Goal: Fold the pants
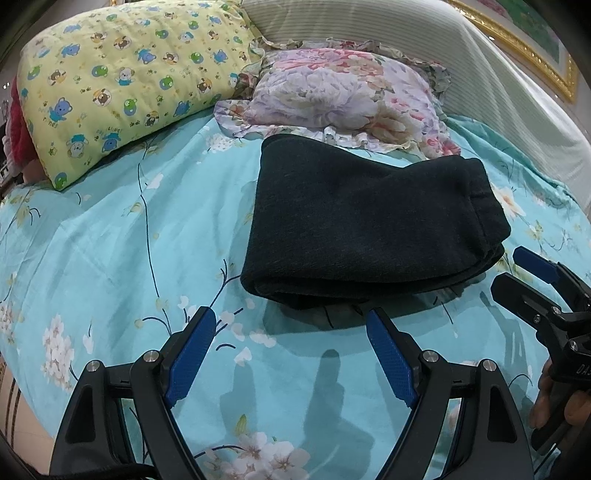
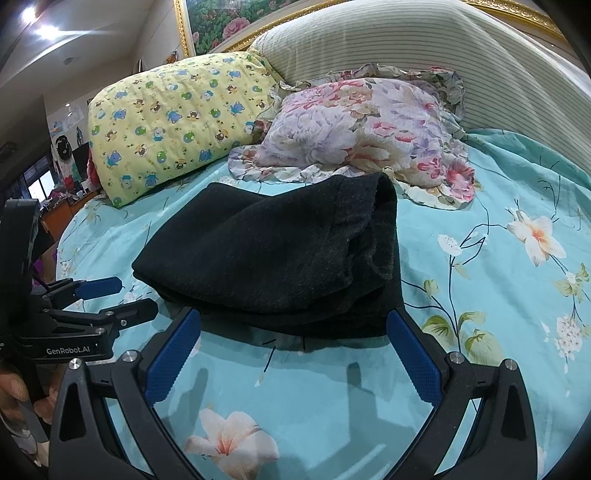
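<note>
Dark charcoal pants (image 1: 369, 221) lie folded in a thick stack on the turquoise flowered bedsheet (image 1: 110, 240). My left gripper (image 1: 291, 317) is open, just short of the stack's near edge, with nothing between its blue pads. In the left wrist view the right gripper (image 1: 517, 273) shows at the right edge, also open, beside the stack's right corner. The right wrist view has the folded pants (image 2: 273, 254) straight ahead, and my right gripper (image 2: 295, 321) is open with its fingertips at the stack's near edge. The left gripper (image 2: 122, 295) appears open at the left.
A yellow bear-print pillow (image 1: 122, 81) and a floral ruffled pillow (image 1: 343, 96) lie behind the pants, against a striped headboard cushion (image 1: 424, 48). A gold picture frame (image 2: 184, 26) hangs on the wall. A hand (image 1: 550, 402) holds the right gripper. Bare sheet (image 2: 498, 258) stretches to the right.
</note>
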The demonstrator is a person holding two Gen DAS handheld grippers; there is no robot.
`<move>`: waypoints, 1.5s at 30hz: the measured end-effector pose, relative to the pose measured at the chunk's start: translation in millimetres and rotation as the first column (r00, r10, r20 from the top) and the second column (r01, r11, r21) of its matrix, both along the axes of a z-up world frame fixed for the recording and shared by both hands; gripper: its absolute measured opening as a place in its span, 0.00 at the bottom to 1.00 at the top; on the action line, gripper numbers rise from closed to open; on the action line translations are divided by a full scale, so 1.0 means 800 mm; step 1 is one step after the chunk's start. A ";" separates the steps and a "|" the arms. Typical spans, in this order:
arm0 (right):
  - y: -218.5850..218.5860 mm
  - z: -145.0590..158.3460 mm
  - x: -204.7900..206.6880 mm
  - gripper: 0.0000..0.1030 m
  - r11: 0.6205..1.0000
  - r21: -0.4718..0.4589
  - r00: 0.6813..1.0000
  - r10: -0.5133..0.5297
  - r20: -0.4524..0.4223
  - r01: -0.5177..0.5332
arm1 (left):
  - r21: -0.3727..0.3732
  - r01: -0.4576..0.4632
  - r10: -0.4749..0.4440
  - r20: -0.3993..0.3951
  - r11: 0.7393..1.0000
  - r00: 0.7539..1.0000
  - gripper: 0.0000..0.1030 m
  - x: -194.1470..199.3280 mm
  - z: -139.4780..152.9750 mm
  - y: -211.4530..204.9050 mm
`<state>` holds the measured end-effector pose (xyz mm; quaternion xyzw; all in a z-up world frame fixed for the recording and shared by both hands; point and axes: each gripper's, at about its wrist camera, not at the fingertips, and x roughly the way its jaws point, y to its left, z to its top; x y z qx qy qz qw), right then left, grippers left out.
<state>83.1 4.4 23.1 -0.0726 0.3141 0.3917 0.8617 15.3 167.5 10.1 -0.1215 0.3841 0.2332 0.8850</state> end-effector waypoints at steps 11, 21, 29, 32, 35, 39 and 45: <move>0.000 -0.001 0.003 0.98 1.000 0.003 1.000 0.004 -0.002 -0.004 | -0.003 0.012 -0.012 0.016 1.000 1.000 0.82 0.003 0.007 0.000; -0.002 0.000 0.008 0.98 1.000 0.008 1.000 -0.010 0.001 0.010 | 0.026 0.018 -0.019 0.026 1.000 0.999 0.82 0.006 0.014 -0.005; -0.005 0.002 0.010 0.98 1.000 0.013 1.000 -0.015 -0.002 0.015 | 0.035 0.025 -0.026 0.022 0.999 0.999 0.82 0.012 0.016 -0.005; -0.005 0.002 0.011 0.98 1.000 0.016 1.000 -0.016 -0.003 0.016 | 0.037 0.032 -0.033 0.020 0.999 0.999 0.82 0.014 0.015 -0.005; -0.005 0.002 0.012 0.98 1.000 0.010 1.000 -0.020 -0.004 0.020 | 0.034 0.035 -0.036 0.018 0.999 0.999 0.82 0.015 0.014 -0.004; -0.005 0.002 0.012 0.98 1.000 0.011 1.000 -0.020 -0.006 0.020 | 0.027 0.036 -0.036 0.016 0.999 0.999 0.82 0.016 0.014 -0.002; -0.005 0.003 0.014 0.98 1.000 0.016 1.000 -0.026 -0.005 0.026 | 0.036 0.034 -0.034 0.017 0.999 0.999 0.82 0.018 0.014 -0.002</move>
